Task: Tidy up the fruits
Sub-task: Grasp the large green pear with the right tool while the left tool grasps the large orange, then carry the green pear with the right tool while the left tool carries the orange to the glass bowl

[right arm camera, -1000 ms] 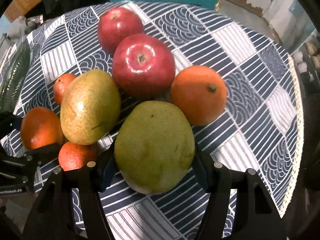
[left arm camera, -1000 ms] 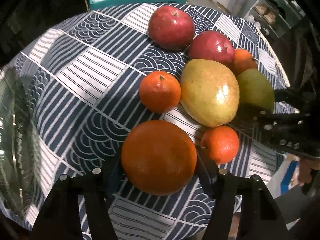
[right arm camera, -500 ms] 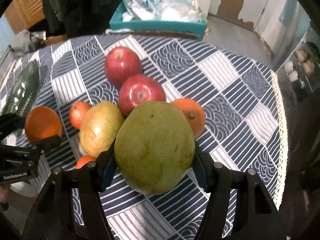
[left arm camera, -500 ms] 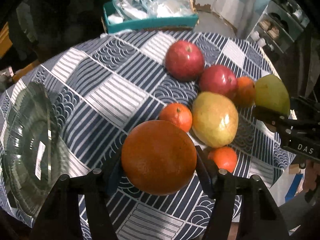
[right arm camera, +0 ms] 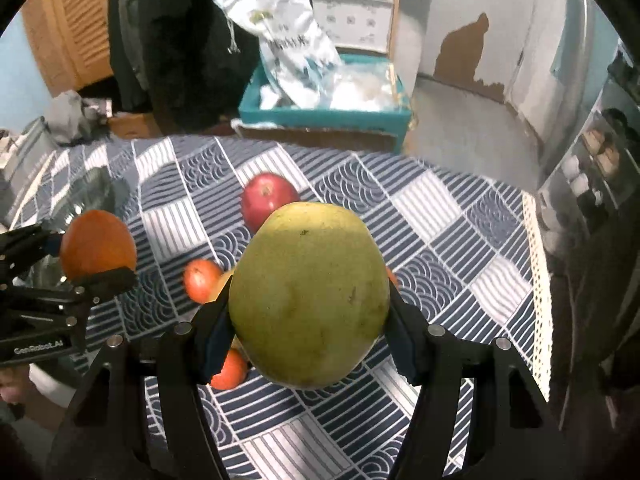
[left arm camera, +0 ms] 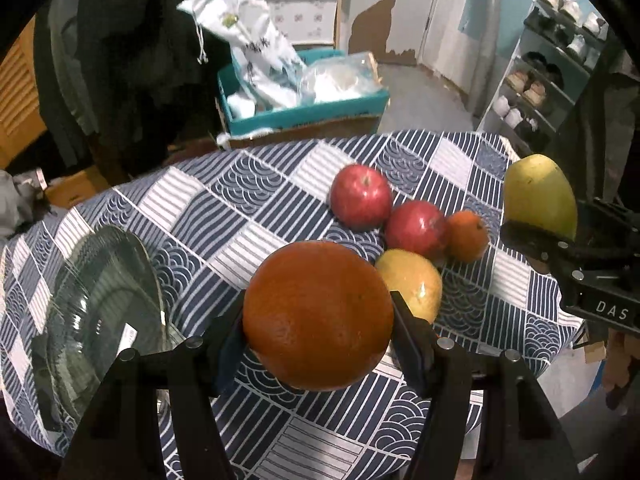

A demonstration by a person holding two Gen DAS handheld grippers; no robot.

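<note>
My left gripper (left arm camera: 318,320) is shut on a large orange (left arm camera: 318,314) and holds it well above the table. My right gripper (right arm camera: 310,316) is shut on a green mango (right arm camera: 310,294), also held high; it shows at the right of the left wrist view (left arm camera: 540,196). On the patterned cloth (left arm camera: 248,200) lie two red apples (left arm camera: 360,196) (left arm camera: 416,226), a small orange (left arm camera: 466,236) and a yellow mango (left arm camera: 412,284). Small tangerines (right arm camera: 202,280) (right arm camera: 228,368) lie below the right gripper. A glass plate (left arm camera: 100,304) sits at the table's left.
A teal box (left arm camera: 304,108) with plastic bags stands on the floor behind the table. A shoe rack (left arm camera: 548,64) is at the far right. The table's right edge (right arm camera: 536,280) has a lace trim. Dark clothing (left arm camera: 132,40) hangs at the back left.
Both grippers have risen well above the table with their fruit held. The fruits on the cloth look smaller and farther away, and the room behind has come into view.
</note>
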